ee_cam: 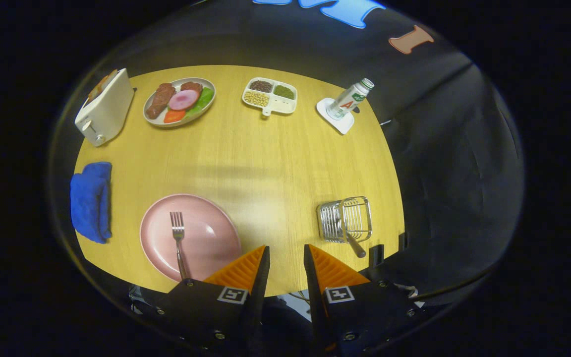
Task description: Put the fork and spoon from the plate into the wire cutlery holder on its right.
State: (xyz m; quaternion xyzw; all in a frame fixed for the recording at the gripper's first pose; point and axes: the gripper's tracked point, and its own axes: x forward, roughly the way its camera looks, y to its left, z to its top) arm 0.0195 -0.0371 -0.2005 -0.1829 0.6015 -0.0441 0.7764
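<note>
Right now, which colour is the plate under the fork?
Pink, seen in the gripper view: the plate holds the fork. The gripper is open.

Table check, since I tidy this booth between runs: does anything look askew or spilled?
Nothing is spilled. The bottle seems to lean on its coaster, perhaps lens distortion. A utensil handle sticks out of the wire holder; the fork lies on the pink plate. The gripper is open, holding nothing.

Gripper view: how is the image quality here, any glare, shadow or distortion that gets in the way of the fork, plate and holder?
Gripper view: strong fisheye bend curves the table edges; a soft bright patch sits between the pink plate and the wire holder, with a faint shadow band beyond; fork and holder read sharp; the open gripper hangs empty over the table's near edge.
</note>
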